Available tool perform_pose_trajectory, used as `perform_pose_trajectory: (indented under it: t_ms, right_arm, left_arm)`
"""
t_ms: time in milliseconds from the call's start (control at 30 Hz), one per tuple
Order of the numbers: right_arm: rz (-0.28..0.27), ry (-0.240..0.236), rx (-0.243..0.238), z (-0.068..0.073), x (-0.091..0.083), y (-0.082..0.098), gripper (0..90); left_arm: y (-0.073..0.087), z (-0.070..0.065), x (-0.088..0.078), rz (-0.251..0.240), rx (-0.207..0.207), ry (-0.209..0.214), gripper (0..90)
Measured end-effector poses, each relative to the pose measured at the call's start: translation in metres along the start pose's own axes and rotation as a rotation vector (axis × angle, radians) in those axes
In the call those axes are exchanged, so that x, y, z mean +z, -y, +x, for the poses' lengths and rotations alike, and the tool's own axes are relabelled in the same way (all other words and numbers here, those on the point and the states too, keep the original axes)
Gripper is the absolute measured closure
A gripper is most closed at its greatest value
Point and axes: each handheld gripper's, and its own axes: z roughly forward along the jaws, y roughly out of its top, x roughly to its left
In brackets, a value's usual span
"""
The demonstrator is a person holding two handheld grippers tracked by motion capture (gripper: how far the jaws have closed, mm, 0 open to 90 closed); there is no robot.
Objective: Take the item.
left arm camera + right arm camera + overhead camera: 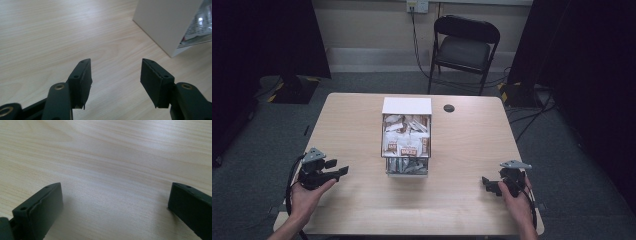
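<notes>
While both left tongs (343,171) and right tongs (485,181) sit agape and empty on the tabletop (352,120), a careless reach could topple the packet-filled box (406,137) between them.

A black folding chair (466,47) stands behind the pale wooden tabletop (357,130), near the wall. On the far tabletop sits a small dark round cap (449,108). Cables (522,117) trail over grey carpet.

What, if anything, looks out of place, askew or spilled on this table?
Nothing stands out. The box of packets sits square at the middle of the table, with nothing spilled. Both grippers, left and right, rest open near the front edge.
</notes>
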Motion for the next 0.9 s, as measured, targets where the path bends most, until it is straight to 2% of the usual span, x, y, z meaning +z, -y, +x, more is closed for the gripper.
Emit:
perform_pose_trajectory:
  t_ms: [267, 300, 400, 433, 500, 567, 600, 633, 767, 833, 900]
  right_arm:
    - [0.000, 0.000, 0.000, 0.000, 0.000, 0.000, 0.0]
    - [0.000, 0.000, 0.000, 0.000, 0.000, 0.000, 0.0]
    - [0.000, 0.000, 0.000, 0.000, 0.000, 0.000, 0.0]
    - [0.000, 0.000, 0.000, 0.000, 0.000, 0.000, 0.0]
    - [0.000, 0.000, 0.000, 0.000, 0.000, 0.000, 0.0]
    - [0.000, 0.000, 0.000, 0.000, 0.000, 0.000, 0.0]
    - [0.000, 0.000, 0.000, 0.000, 0.000, 0.000, 0.0]
    - [0.000, 0.000, 0.000, 0.000, 0.000, 0.000, 0.0]
    - [0.000, 0.000, 0.000, 0.000, 0.000, 0.000, 0.0]
    - [0.000, 0.000, 0.000, 0.000, 0.000, 0.000, 0.0]
    - [0.000, 0.000, 0.000, 0.000, 0.000, 0.000, 0.0]
  left_arm:
    - [-0.009, -0.013, -0.006, -0.006, 0.017, 0.065, 42.5]
    - [-0.010, -0.016, -0.007, -0.011, 0.028, 0.082, 42.5]
    - [-0.015, -0.021, -0.011, -0.032, 0.064, 0.101, 42.7]
    - [-0.018, -0.025, -0.014, -0.054, 0.070, 0.115, 42.8]
    - [-0.020, -0.026, -0.016, -0.062, 0.070, 0.129, 44.2]
    - [-0.024, -0.030, -0.018, -0.065, 0.095, 0.143, 44.2]
    - [-0.024, -0.030, -0.018, -0.065, 0.095, 0.143, 44.2]
    - [-0.027, -0.032, -0.019, -0.069, 0.105, 0.161, 44.2]
    - [-0.034, -0.036, -0.020, -0.085, 0.119, 0.194, 42.6]
    - [-0.035, -0.037, -0.021, -0.089, 0.119, 0.196, 42.3]
    - [-0.039, -0.039, -0.022, -0.099, 0.111, 0.215, 41.3]
